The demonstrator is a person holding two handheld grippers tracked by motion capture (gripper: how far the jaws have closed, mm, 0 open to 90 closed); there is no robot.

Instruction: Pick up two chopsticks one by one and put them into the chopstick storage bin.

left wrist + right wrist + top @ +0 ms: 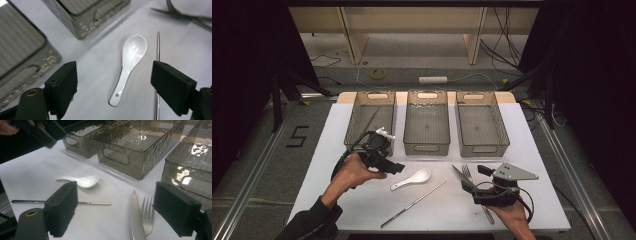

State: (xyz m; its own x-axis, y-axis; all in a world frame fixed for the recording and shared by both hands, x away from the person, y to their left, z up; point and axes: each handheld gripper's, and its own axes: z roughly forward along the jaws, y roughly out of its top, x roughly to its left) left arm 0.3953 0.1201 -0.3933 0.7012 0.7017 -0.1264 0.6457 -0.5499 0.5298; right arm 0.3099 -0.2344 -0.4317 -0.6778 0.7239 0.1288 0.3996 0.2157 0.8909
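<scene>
In the high view, the left gripper (pixel 396 168) hovered just left of a white spoon (pixel 412 179) on the table (pixel 337 150), its jaws spread and empty, apparently lined up to take the spoon. The spoon lay flat in front of three grey bins (pixel 427 122), its bowl toward the far right and its handle toward the near left, beside a metal chopstick (pixel 413 203) on much the same diagonal. The right gripper (pixel 472 177) rested low at the near right over a knife (pixel 460 176) and fork (pixel 468 172), seemingly waiting its turn. In the left gripper view, the spoon (pixel 128 67) sat between the parted jaws but below them, untouched, its long axis running nearly along the gripper's line of sight, bowl away, holed handle end nearest; the approach suggested a pinch across the narrow handle. In the right gripper view, the jaws stood wide with nothing between the pads; knife (pixel 137 218) and fork (pixel 147 216) lay side by side, tips pointing toward the bins, and the spoon (pixel 81 180) lay farther off, bowl up.
</scene>
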